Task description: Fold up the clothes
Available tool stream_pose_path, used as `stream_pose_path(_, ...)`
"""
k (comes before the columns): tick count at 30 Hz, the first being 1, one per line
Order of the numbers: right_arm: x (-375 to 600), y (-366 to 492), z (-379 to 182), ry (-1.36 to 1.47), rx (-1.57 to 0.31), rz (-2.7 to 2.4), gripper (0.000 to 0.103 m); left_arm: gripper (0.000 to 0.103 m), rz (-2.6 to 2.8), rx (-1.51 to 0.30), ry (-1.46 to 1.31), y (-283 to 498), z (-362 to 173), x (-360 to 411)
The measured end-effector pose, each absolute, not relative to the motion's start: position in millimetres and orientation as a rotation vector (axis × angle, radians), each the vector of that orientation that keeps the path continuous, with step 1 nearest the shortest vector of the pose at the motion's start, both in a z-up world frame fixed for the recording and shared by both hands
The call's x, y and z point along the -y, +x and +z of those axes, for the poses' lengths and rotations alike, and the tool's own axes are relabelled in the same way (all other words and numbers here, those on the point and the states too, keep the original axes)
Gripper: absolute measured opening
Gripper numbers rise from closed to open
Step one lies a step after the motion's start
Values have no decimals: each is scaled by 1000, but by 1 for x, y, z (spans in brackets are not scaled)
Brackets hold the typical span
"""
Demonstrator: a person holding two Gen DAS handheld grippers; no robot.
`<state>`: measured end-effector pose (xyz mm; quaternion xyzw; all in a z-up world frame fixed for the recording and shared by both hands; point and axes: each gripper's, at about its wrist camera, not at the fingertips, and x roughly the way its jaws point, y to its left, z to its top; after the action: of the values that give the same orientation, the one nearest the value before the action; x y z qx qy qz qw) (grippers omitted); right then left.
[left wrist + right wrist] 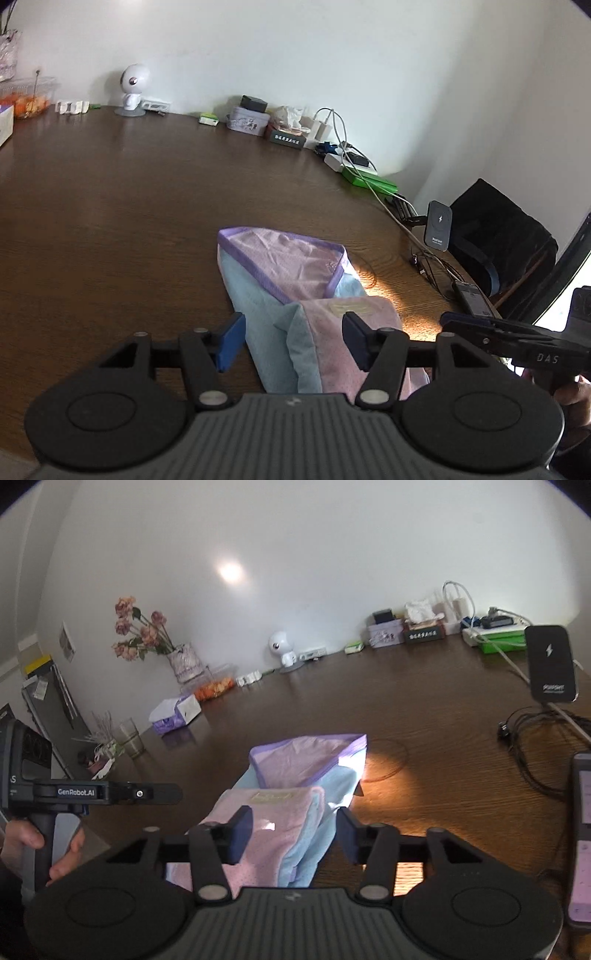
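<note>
Your folded pink-and-blue garment (295, 295) lies between and just ahead of both jaws, its near end hidden under the housings, bare table (110, 221) open beyond, while your left gripper (293, 341) and right gripper (293, 834) stand half open, gripping nothing.

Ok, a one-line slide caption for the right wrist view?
Right gripper open over a folded pink-and-blue garment on a dark wooden table, the left gripper alongside.
</note>
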<state>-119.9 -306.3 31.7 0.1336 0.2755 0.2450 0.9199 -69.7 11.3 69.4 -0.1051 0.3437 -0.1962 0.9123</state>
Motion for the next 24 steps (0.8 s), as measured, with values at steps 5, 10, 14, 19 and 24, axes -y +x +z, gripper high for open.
stream_pose_path(5,314,-95,28,255,-576,470,51,60,-371,-788,-160,-37,54,9)
stream_pose_path(10,274,-59,10,169,-684,556,40,60,-379,-899,-198,-14,35,-1)
stream_pose_path(14,262,-27,-3,184,-811,624,25,48,-510,-966,-266,-7,32,-2)
stream_pose_path(19,253,1,5,209,-794,666,3,8,-535,-956,-330,25,32,-8)
stream_pose_path(24,238,44,80,123,-491,597,1,7,-490,-584,-248,67,130,-22)
